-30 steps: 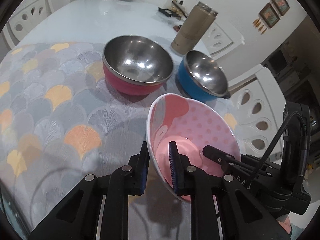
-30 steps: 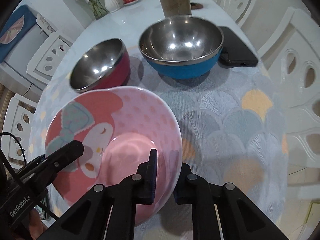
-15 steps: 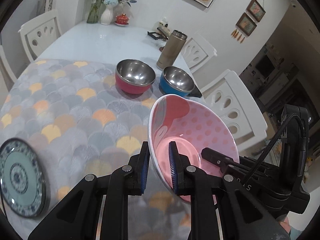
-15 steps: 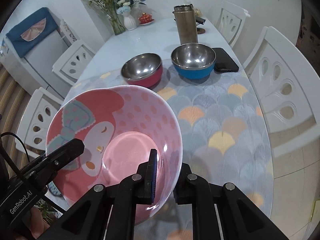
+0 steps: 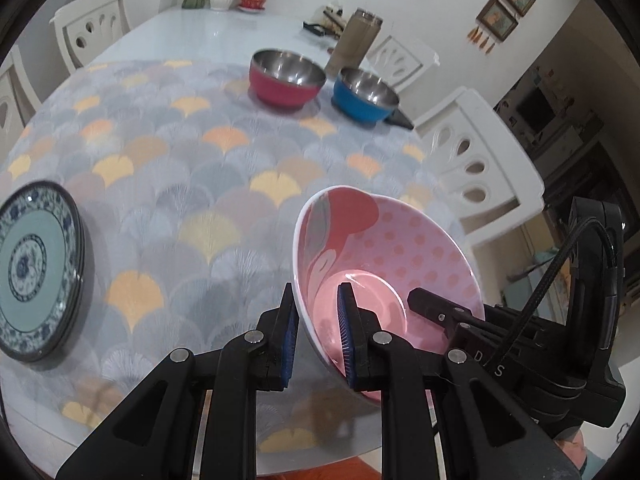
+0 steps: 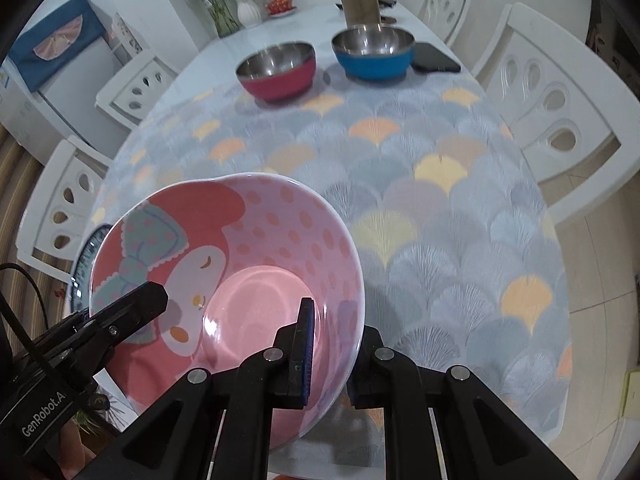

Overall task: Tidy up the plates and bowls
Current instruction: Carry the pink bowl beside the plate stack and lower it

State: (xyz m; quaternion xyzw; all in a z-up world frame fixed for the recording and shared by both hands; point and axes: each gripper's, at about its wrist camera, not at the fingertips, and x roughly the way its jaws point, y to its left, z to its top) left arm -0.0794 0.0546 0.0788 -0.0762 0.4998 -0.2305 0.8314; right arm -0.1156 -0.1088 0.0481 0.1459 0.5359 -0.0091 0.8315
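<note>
pink bowl | both grippers' fingers pinching opposite rim walls | likely light, stiff, glossy-slick | grip rim, keep level over desk

plate left, 2 bowls far back

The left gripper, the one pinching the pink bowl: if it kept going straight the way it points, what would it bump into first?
Probably the patterned tablecloth. The left gripper tilts downward over bare cloth, with the pink bowl clamped in it. The blue-patterned plate lies well aside.
</note>
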